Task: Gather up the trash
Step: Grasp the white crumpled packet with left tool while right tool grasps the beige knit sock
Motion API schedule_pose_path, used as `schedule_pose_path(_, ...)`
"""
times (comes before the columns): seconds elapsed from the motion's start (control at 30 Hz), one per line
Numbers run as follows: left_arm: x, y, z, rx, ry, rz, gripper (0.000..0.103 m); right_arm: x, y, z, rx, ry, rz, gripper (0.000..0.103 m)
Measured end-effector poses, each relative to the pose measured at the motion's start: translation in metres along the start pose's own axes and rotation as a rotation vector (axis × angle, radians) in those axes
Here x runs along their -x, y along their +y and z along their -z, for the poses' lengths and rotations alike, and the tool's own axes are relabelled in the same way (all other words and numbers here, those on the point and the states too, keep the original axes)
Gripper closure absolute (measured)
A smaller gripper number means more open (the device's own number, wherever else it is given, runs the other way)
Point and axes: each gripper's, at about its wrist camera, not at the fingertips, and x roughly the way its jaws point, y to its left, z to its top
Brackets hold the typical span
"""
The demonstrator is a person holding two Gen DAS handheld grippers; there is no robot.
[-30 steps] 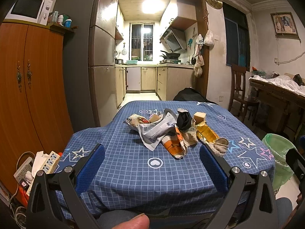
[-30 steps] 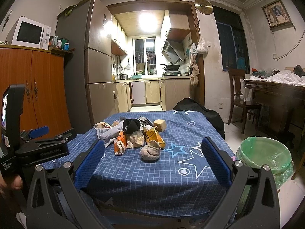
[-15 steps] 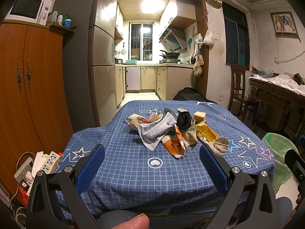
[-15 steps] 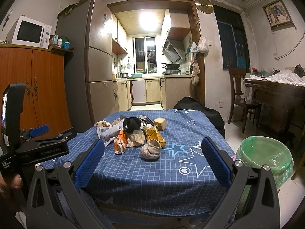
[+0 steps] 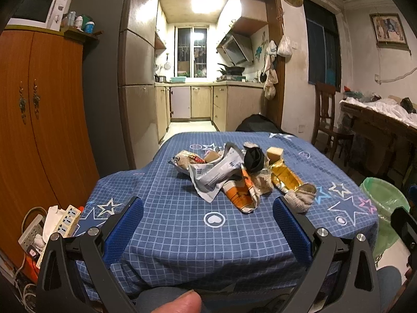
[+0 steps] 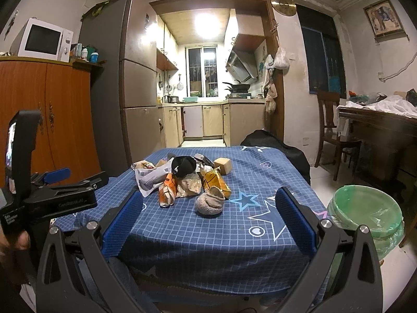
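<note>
- The left claw (image 5: 207,224) is spread wide with nothing between its blue pads; it hangs short of the near edge of the counter (image 5: 182,234), apparently lined up on the trash before any reach begins.
- The right claw (image 6: 208,216) is likewise splayed and empty, also held back from the counter's edge, with the left device visible at the left of its view.
- The trash pile (image 5: 242,172) sits heaped near the middle of the blue checked cloth, well apart from both claws: a crumpled white wrapper (image 5: 213,174), an orange packet (image 5: 239,195), a gold packet (image 5: 284,177), a black wad (image 5: 254,157) and a small tan block (image 5: 274,152).
- A grey sock-like lump (image 6: 209,203) lies nearest the right claw, just in front of the pile, so it looks the easiest first pick.
- The green-lined bin (image 6: 365,212) stands on the floor to the right of the counter, on the right claw's side, likely the drop point.
- Nothing blocks the path to the pile; the pieces overlap, so one may drag another.
</note>
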Motion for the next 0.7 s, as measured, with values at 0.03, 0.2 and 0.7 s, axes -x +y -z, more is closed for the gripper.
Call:
schedule_pose_path(0.03, -0.004, 0.005, 0.0, 0.008, 0.011, 0.002, 0.004, -0.002, 0.001, 0.0, 0.007, 0.006, -0.004, 0.005)
schedule_pose_path(0.2, -0.031, 0.03, -0.002, 0.043, 0.076, -0.014, 0.004, -0.016, 0.002, -0.005, 0.031, 0.048, -0.051, 0.005)
schedule_pose_path(0.7, -0.174, 0.027, -0.036, -0.1, 0.261, 0.261, 0.015, -0.133, -0.019, -0.005, 0.017, 0.353, -0.247, 0.028)
